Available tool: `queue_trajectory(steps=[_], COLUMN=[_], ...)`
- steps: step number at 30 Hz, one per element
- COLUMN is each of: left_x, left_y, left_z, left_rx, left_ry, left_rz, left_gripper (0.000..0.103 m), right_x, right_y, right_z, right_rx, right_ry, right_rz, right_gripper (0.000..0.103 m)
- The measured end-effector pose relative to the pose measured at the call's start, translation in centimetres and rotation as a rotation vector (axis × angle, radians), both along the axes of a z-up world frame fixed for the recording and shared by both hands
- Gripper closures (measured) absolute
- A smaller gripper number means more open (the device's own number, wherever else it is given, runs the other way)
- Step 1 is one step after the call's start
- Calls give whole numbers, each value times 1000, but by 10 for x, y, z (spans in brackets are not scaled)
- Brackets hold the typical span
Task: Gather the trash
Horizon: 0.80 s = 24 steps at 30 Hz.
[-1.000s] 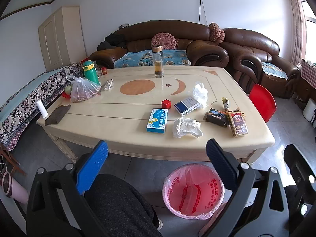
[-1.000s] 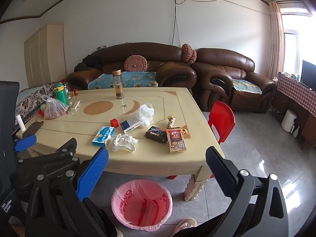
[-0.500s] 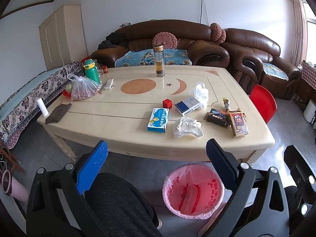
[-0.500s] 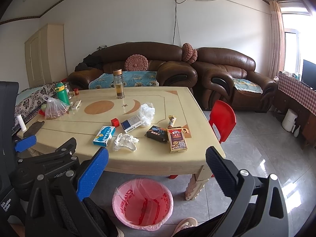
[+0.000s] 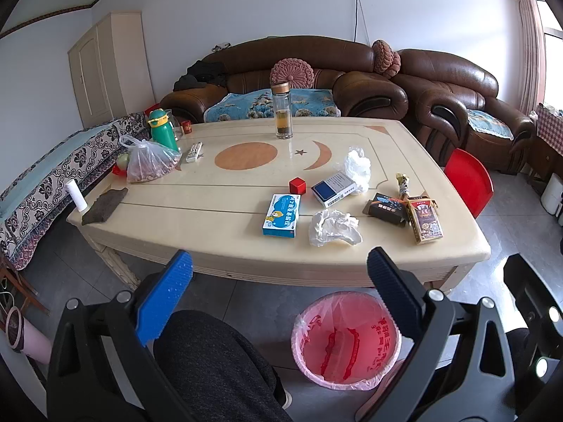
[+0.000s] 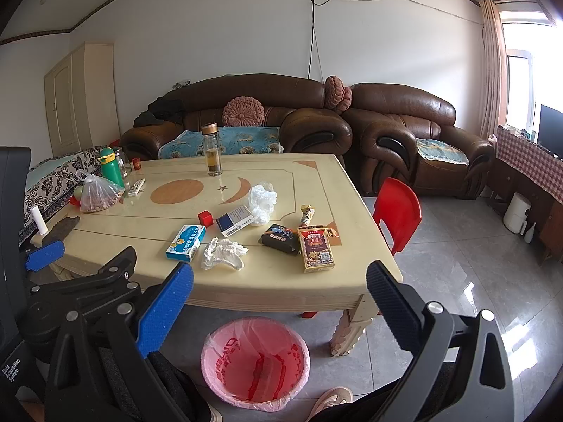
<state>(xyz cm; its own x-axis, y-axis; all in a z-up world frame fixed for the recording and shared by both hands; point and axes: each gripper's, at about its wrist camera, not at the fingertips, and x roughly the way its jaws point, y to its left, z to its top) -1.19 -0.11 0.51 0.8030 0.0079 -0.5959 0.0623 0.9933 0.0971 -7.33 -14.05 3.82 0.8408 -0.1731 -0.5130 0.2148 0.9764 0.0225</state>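
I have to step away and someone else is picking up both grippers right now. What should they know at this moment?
Left gripper: open, empty, held short of the table's near edge.
Right gripper: open, empty, also short of the table.
Trash on the table: crumpled tissue nearest, white plastic bag farther back, snack wrapper to the right, beside the boxes.
Pink-lined bin stands on the floor below the near edge; no table trash visible in it.
Done: nothing yet. Left: everything; the tissue looks like the easiest start.

The print on the blue box is too small to read — the bin is partly covered by a hand-held gripper finger — a shoe is cut off.
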Motion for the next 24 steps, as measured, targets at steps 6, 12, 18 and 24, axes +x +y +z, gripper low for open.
queue_trajectory(steps=[6, 12, 18, 24], left_x=[1, 2, 2, 2], left_y=[3, 3, 4, 4], left_z=[4, 5, 6, 7], left_rx=[-2, -1, 0, 0], left_ry=[-1, -1, -3, 0], left_rz=[-4, -3, -5, -5], left_gripper=[6, 6, 6, 6], right_x=[1, 1, 1, 1], right_y=[1, 2, 2, 0], right_z=[0, -1, -1, -1], right_rx=[3, 5, 8, 17], right_ry=[1, 2, 3, 6], right_rz=[3, 6, 7, 12], right_gripper=[6, 6, 6, 6])
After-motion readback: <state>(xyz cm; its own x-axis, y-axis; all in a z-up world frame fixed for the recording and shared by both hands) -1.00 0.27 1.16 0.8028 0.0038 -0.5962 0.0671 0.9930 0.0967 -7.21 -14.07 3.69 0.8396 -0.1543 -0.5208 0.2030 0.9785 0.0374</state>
